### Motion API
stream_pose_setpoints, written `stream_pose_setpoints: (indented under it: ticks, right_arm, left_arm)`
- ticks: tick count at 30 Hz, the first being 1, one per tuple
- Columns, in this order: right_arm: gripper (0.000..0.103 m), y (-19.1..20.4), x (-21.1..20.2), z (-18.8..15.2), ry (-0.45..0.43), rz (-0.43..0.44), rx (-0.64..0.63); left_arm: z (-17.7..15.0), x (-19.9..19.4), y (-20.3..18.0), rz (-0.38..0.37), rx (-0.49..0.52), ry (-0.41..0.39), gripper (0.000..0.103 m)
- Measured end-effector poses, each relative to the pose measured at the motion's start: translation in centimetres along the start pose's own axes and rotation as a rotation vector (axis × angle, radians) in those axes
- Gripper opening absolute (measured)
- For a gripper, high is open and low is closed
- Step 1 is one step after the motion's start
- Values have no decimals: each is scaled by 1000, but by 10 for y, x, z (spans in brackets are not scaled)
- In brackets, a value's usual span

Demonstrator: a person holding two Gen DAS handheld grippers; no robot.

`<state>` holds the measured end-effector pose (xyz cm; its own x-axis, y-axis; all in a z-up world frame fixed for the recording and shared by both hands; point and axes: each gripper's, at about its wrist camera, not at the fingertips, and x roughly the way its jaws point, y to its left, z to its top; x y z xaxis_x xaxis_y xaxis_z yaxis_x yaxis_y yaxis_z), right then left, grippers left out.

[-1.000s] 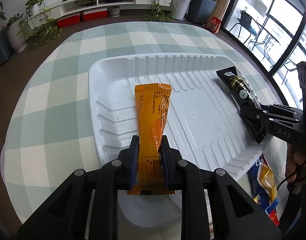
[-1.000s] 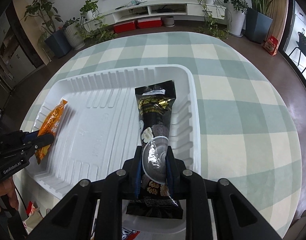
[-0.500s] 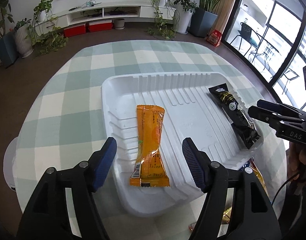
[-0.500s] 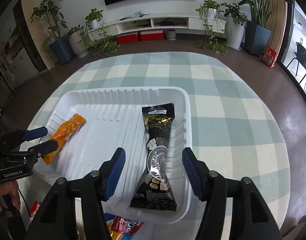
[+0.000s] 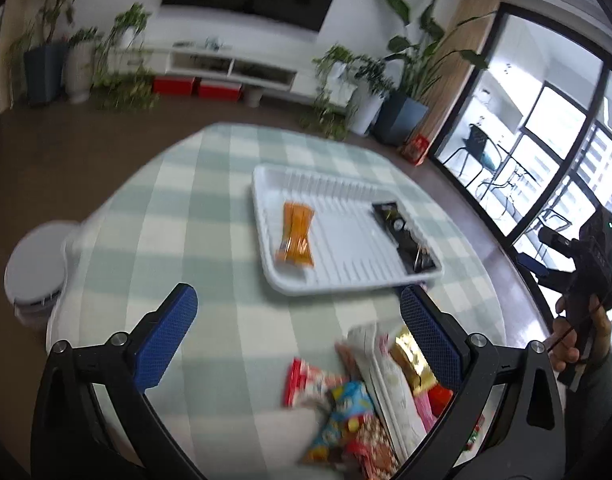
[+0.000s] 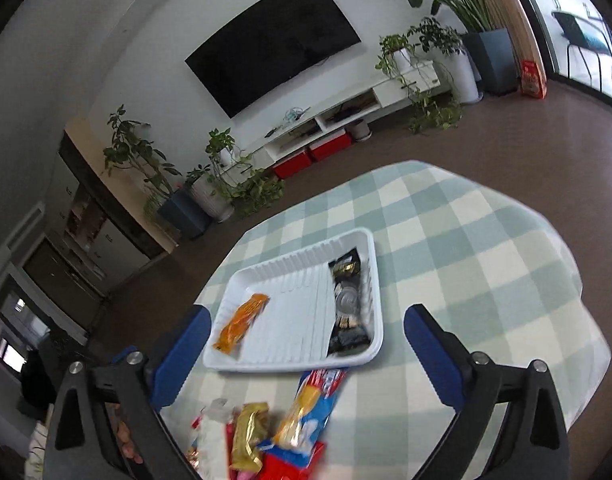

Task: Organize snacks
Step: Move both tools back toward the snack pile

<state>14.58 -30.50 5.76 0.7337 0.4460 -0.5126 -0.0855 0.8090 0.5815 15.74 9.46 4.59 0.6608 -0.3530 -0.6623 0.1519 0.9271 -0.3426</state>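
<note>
A white ribbed tray (image 5: 346,280) (image 6: 265,276) sits on the green-checked table. An orange snack bar (image 5: 295,234) (image 6: 241,322) lies at its left side and a black snack bar (image 5: 402,236) (image 6: 348,304) at its right side. My left gripper (image 5: 299,324) is wide open and empty, held high and back from the tray. My right gripper (image 6: 308,346) is wide open and empty, also raised behind the tray. A pile of mixed snack packets (image 5: 370,396) (image 6: 273,428) lies on the table near me, below both grippers.
A round white stool (image 5: 35,268) stands beside the table's left edge. The right gripper's body and the hand on it (image 5: 586,280) show at the right of the left wrist view. Plants, a TV bench and windows lie beyond the table.
Both grippers let go of their bars, opened wide, and pulled up and back from the tray. The orange and black bars stay lying in the tray. The snack pile has come into view.
</note>
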Motion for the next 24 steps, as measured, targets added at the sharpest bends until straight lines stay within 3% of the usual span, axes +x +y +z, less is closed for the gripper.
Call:
stream_pose_setpoints:
  ticks: [2,4,8,11,16,18,21,24]
  right_arm:
    - [99,-9,-13,-24,24,9,67]
    - [97,-12,-21,-48,51,28,95]
    - [97,-8,-29,-102,103,-43,67]
    - [97,-11,-25,-133,180,-49,108]
    - [97,0,-18,-152,223,-84,54]
    - [97,7,-19,-152,209,-98,15]
    - [96,10,-19,-152,190,-124,-14]
    - [90,7,-20,-156,187,-121,1]
  left_arm:
    - [-24,-17,10,-19,-99,-20,103]
    - [-50,-30,10,-23,-135,-23,103]
    - [-95,-35,-13,-13,-68,43,103]
    - [-115,-35,-32,4,-18,70,103]
    - [-126,-28,-57,3,51,77,101]
    - [-128,-24,-63,2,72,82,96]
    - [-129,-15,-65,8,80,110,78]
    - [-132,-9,-67,7,89,127,74]
